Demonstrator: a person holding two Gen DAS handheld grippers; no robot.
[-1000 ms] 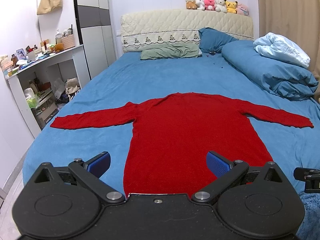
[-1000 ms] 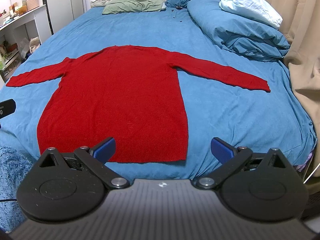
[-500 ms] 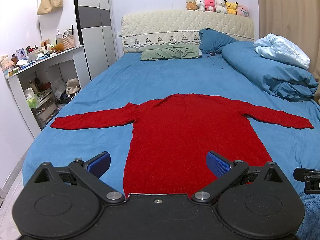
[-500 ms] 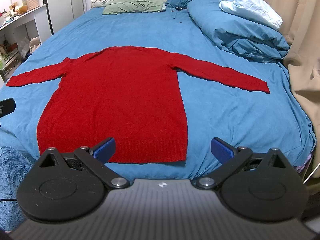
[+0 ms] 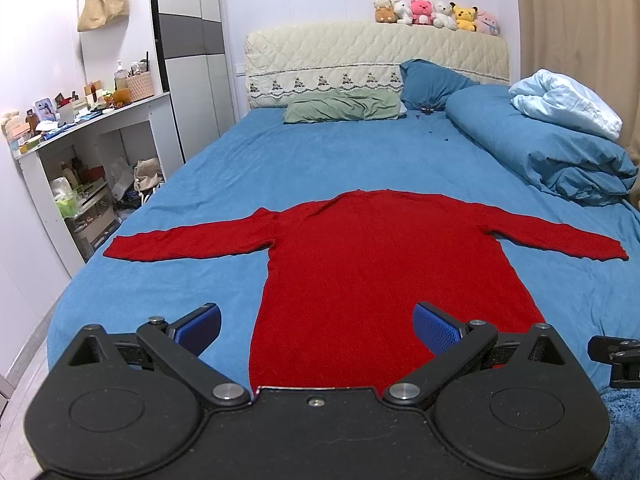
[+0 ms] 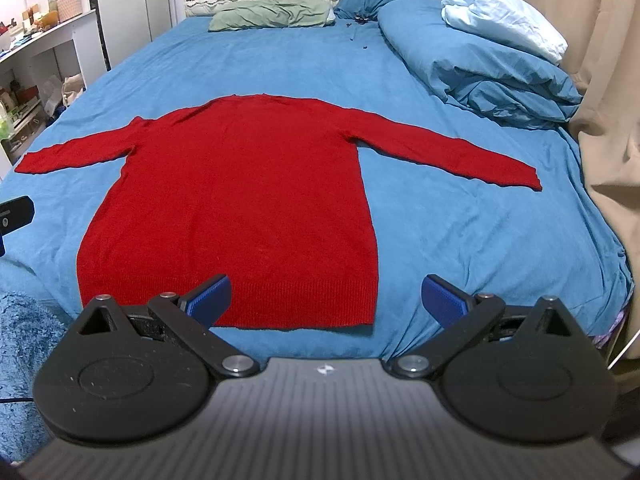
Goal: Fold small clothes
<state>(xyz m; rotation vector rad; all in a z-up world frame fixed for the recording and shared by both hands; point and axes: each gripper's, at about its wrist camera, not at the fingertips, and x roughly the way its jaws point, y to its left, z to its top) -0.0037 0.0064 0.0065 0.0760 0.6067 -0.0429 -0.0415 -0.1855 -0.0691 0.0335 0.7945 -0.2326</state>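
Nothing much has shifted since a moment ago: both views sit almost where they were, the right one a shade closer to the hem. The red sweater [image 6: 240,184] lies flat on the blue bed [image 6: 460,232], body toward the foot, sleeves spread out to 9 and 3 o'clock, so I'd say it is laid out ready for a first fold and no fold has begun. The left hand-held gripper [image 5: 316,328] hovers above the hem with its jaws apart, holding nothing; the right hand-held gripper [image 6: 326,296] hangs likewise, spread wide over the hem's right corner. Only the right view shows the ribbed hem edge; the left view hides it but shows the plush toys [image 5: 436,14] at 12 o'clock.
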